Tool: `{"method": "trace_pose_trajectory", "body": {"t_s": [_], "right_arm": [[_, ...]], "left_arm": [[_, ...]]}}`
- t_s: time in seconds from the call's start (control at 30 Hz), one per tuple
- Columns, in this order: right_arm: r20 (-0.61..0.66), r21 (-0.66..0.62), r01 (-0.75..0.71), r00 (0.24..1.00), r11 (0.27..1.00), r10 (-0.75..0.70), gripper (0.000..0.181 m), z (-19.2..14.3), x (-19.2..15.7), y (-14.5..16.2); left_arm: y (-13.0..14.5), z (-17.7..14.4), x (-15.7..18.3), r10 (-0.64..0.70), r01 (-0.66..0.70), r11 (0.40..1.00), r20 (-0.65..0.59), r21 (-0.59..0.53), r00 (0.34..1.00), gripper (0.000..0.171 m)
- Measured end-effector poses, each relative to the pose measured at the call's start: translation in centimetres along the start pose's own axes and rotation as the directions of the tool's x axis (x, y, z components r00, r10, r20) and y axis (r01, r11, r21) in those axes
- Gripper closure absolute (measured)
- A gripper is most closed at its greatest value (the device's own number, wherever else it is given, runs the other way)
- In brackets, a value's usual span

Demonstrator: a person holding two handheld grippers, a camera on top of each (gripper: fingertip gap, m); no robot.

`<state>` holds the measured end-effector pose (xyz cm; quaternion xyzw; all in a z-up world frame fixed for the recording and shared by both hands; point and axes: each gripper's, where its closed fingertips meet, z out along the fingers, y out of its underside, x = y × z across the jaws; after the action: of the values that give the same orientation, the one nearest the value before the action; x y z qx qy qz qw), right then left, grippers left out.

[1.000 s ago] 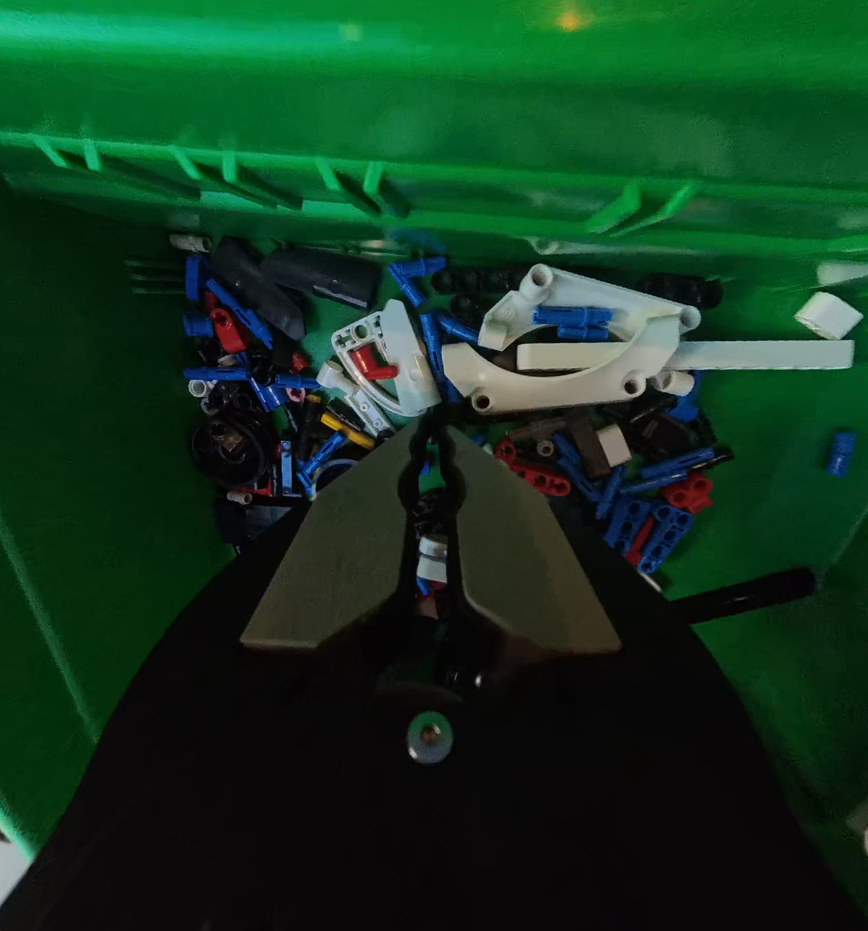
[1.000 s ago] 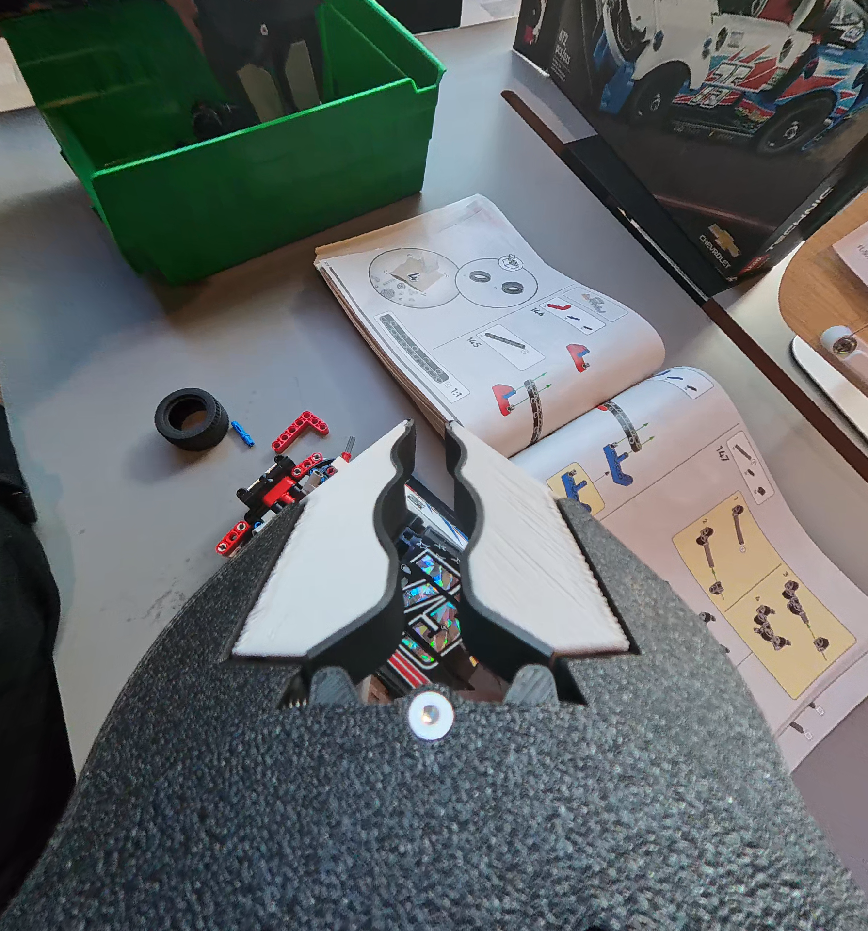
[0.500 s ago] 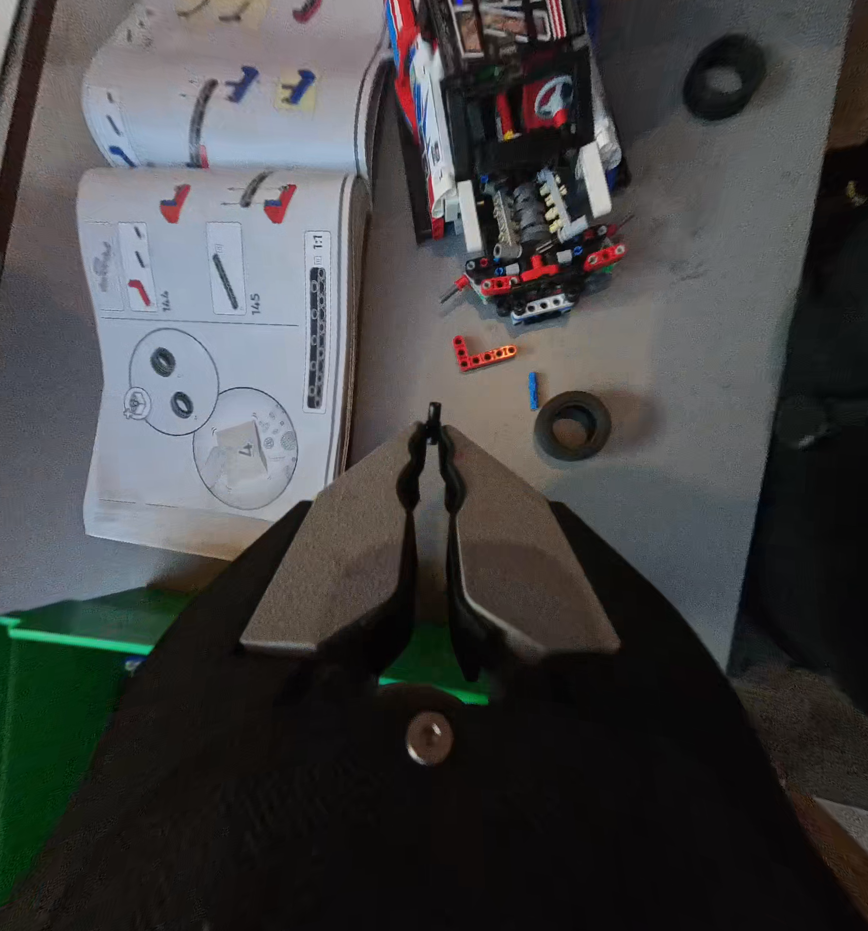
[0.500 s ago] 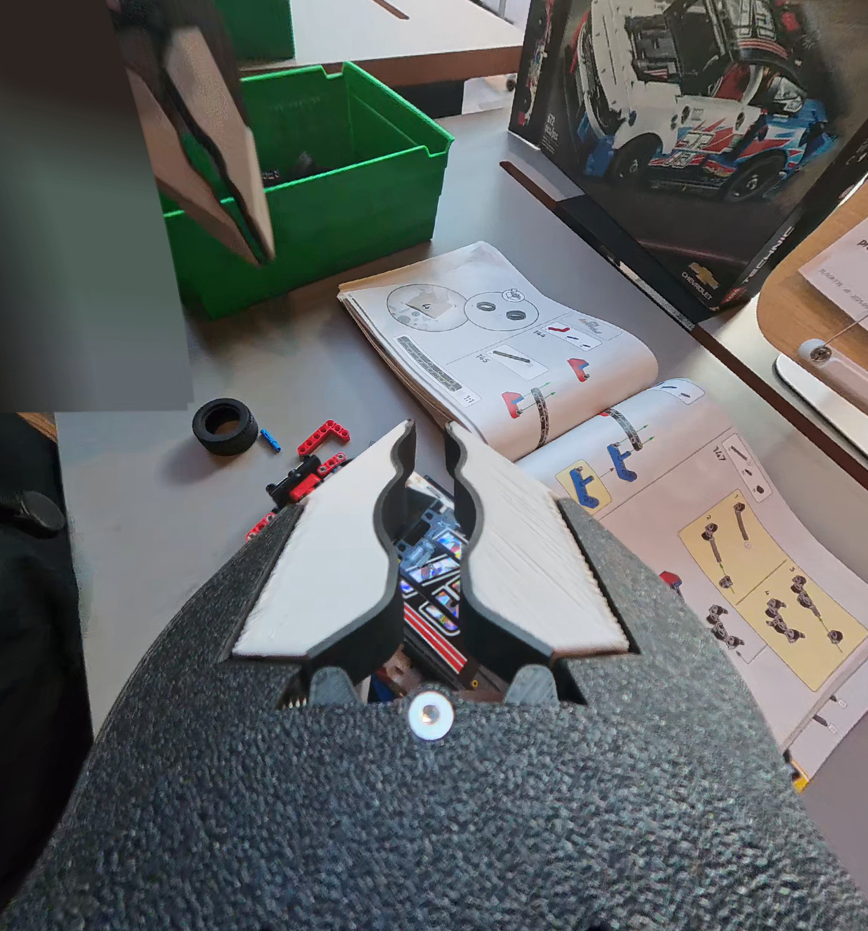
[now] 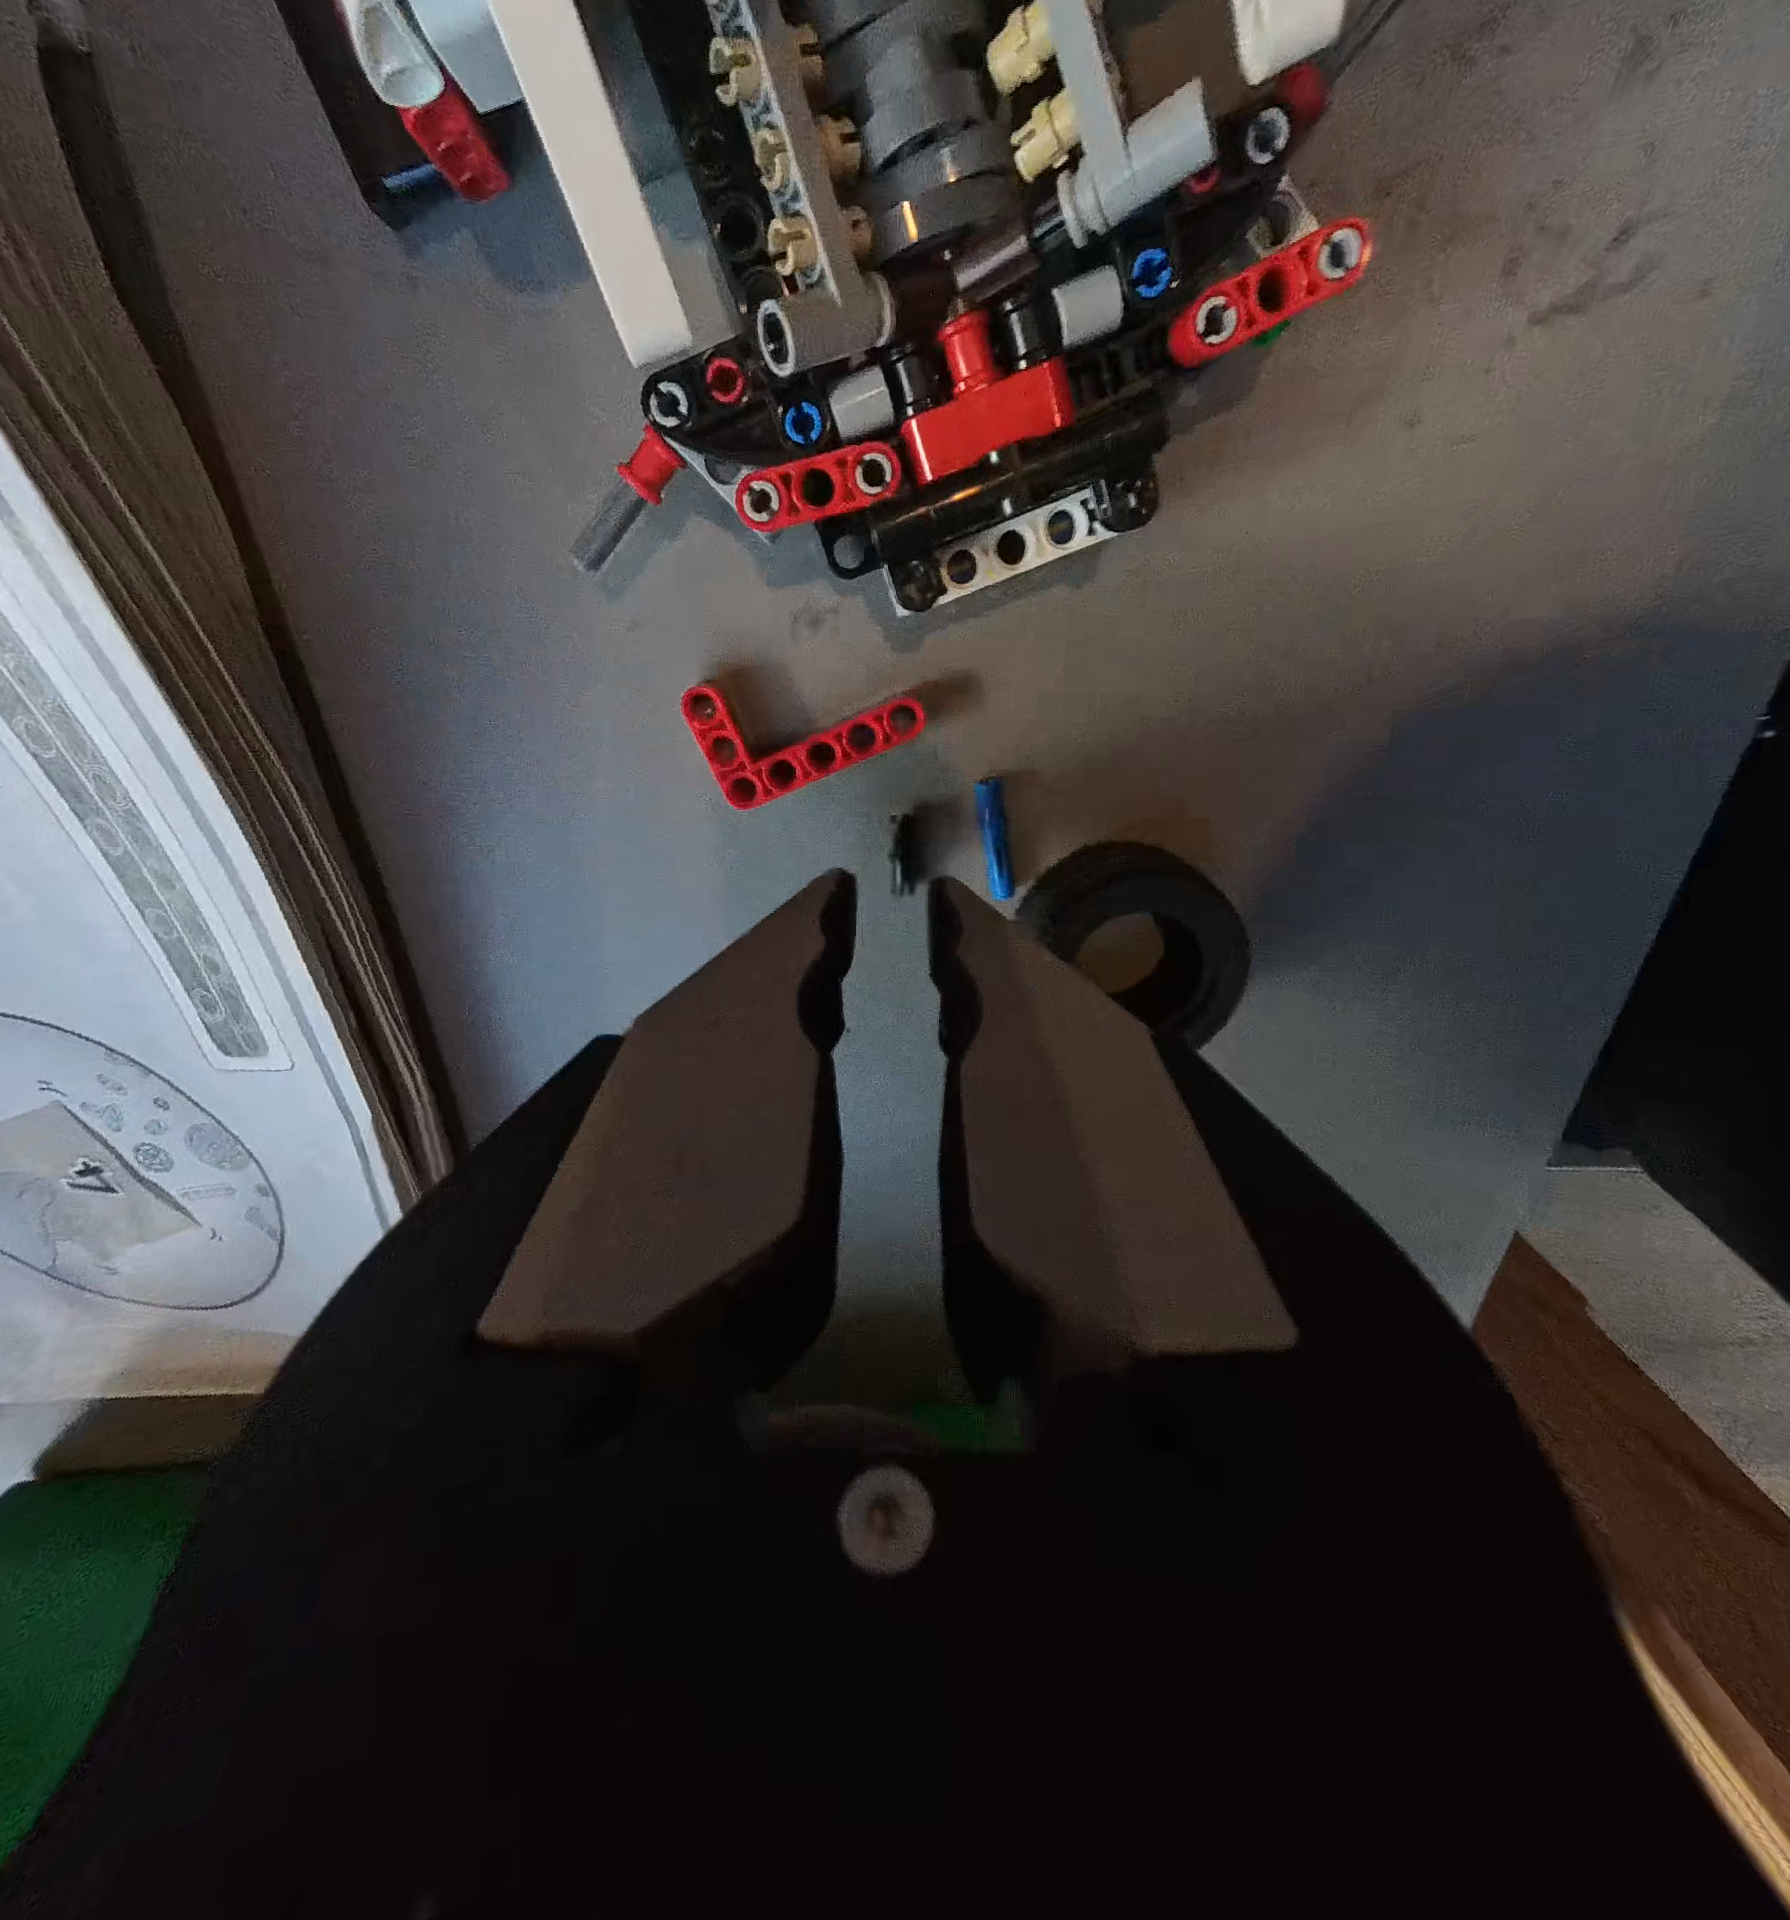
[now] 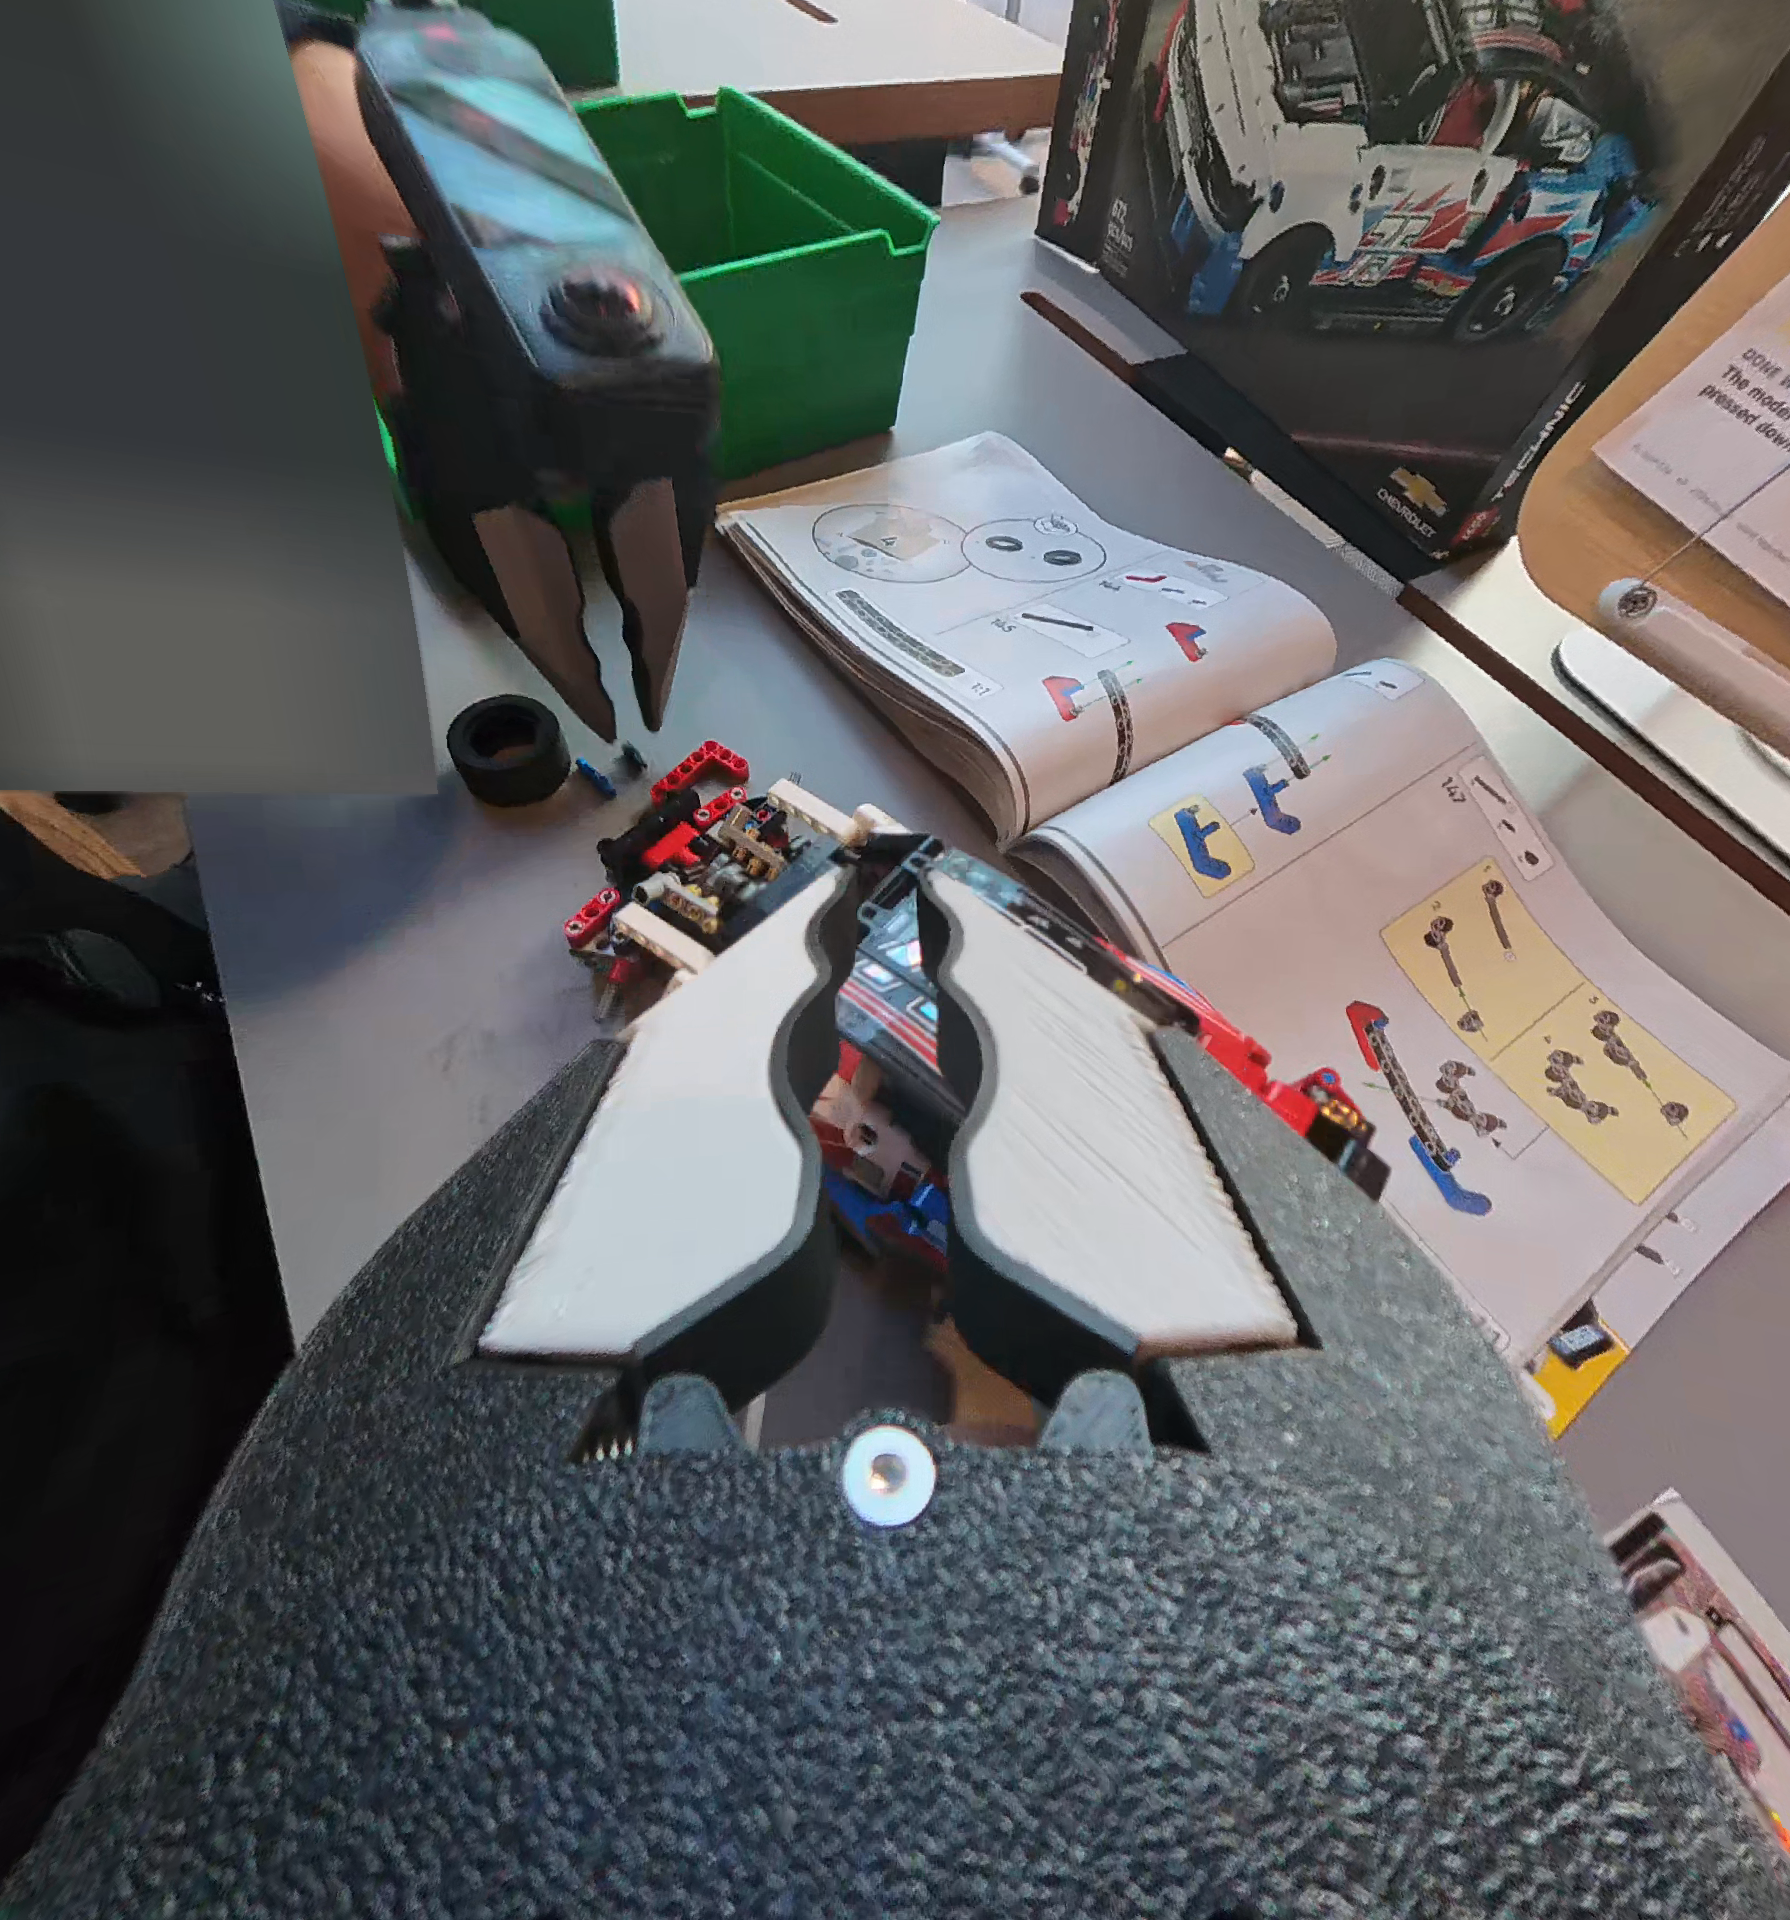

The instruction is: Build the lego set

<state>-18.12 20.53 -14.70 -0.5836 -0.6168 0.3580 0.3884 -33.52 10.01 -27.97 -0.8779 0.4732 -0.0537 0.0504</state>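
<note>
Our left gripper (image 5: 891, 891) hangs with fingers parted, empty, a small black plastic pin (image 5: 903, 854) lying just beyond them on the grey surface (image 5: 1390, 665), probably staged beside the blue pin (image 5: 994, 837), black rubber tyre (image 5: 1140, 951) and red L-shaped beam (image 5: 793, 750). Our right gripper's (image 6: 883, 883) fingers stand slightly apart, gripping nothing, over the half-built car model (image 6: 725, 862).

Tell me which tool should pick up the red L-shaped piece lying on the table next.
Left. The left tool is open and empty just short of the red L-shaped piece, beside the small black pin. The right tool hangs over the car model, farther off.
</note>
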Motion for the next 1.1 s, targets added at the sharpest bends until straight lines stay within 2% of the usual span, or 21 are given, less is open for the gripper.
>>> {"method": "trace_pose_trajectory", "body": {"t_s": [0.1,0.17,0.23,0.33,0.4,0.47,0.57,0.67,0.73,0.83,0.9,0.97,1.1], "right_arm": [[-0.012,-0.040,0.029,0.999,0.999,-0.029,0.169,-0.2,-0.3,1.1],[-0.016,-0.042,0.032,0.999,0.999,-0.033,0.169,-0.5,-0.5,1.3],[-0.032,-0.034,0.016,0.999,0.999,-0.017,0.167,-1.0,-0.5,1.4],[-0.056,-0.014,-0.027,0.998,1.000,0.026,0.166,-1.4,-0.3,1.7],[-0.096,-0.026,-0.041,0.995,0.999,0.038,0.165,-1.5,0.5,2.1],[-0.165,-0.053,-0.037,0.986,0.998,0.028,0.165,-2.2,2.5,2.6],[-0.289,-0.101,-0.084,0.956,0.991,0.051,0.158,-5.0,8.7,5.1],[-0.121,-0.136,-0.288,0.955,0.948,0.272,0.152,-5.5,10.8,8.6],[-0.098,-0.163,-0.383,0.923,0.909,0.372,0.147,-4.6,12.6,10.9],[0.092,-0.248,-0.505,0.838,0.827,0.539,0.144,-2.4,11.7,12.4],[0.167,-0.315,-0.535,0.782,0.784,0.601,0.143,-1.2,10.9,12.7],[0.198,-0.374,-0.487,0.789,0.789,0.581,0.159,-0.6,9.8,13.2],[0.159,-0.373,-0.459,0.825,0.807,0.542,0.162,-1.4,8.5,13.6]], "left_arm": [[0.0,-1.5,0.6,-0.034,0.032,0.997,0.020,0.072,0.999,0.155],[0.3,-3.0,0.2,-0.115,0.105,0.986,0.072,0.133,0.991,0.151],[0.1,-5.0,-0.2,-0.229,0.193,0.951,0.135,0.240,0.964,0.149],[-1.4,-7.2,0.8,-0.386,0.285,0.841,0.141,0.459,0.912,0.148],[-3.0,-7.2,1.5,-0.488,0.370,0.744,0.075,0.557,0.869,0.151],[-4.1,-5.6,3.1,-0.498,0.423,0.733,-0.002,0.532,0.867,0.137],[-5.1,-3.8,4.4,-0.511,0.457,0.716,-0.051,0.527,0.858,0.129],[-5.7,-2.3,5.2,-0.503,0.458,0.731,-0.056,0.506,0.863,0.126],[-5.7,-1.2,5.0,-0.506,0.456,0.760,-0.018,0.463,0.862,0.126],[-6.1,-0.1,5.1,-0.482,0.449,0.794,-0.025,0.410,0.876,0.128],[-5.9,0.6,5.2,-0.471,0.452,0.817,-0.038,0.359,0.881,0.128],[-5.7,1.0,5.0,-0.456,0.439,0.838,-0.026,0.323,0.890,0.128],[-6.4,1.0,5.4,-0.435,0.436,0.852,-0.071,0.290,0.897,0.129]]}}
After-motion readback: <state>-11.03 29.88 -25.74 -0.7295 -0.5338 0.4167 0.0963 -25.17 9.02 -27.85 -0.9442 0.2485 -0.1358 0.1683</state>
